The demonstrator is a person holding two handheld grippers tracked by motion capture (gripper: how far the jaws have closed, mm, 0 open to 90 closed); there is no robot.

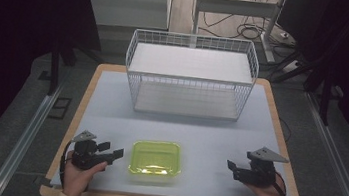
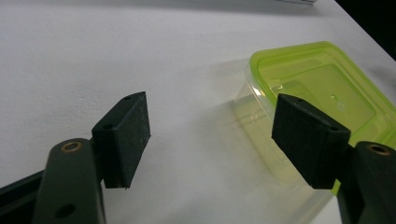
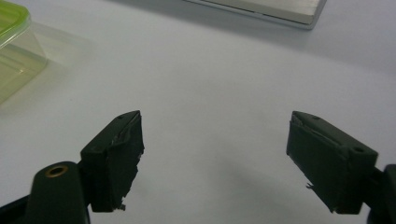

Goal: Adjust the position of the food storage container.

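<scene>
Fingers [image 2: 126,140] on both our grippers are standing wide apart and holding nothing. We are working over a pale surface [image 1: 111,105] with a white wire basket [image 1: 190,75] sitting at its far side. We are resting the left gripper [image 1: 108,153] just beside the left edge of a plastic container [image 1: 155,158], which is lying near the front middle of the surface, and the right gripper [image 1: 235,170] well apart from it on the other side. In the left gripper view, one finger is hanging in front of the container's near wall, but we cannot tell whether it is touching.

We are judging the container to be light and empty, with thin clear walls that may flex and a smooth, slippery green lid [image 2: 322,88]. The firm lid rim or a corner looks like the safest place to be pinching. It is sitting upright, lid up, with its slightly longer side running left to right across the surface.
</scene>
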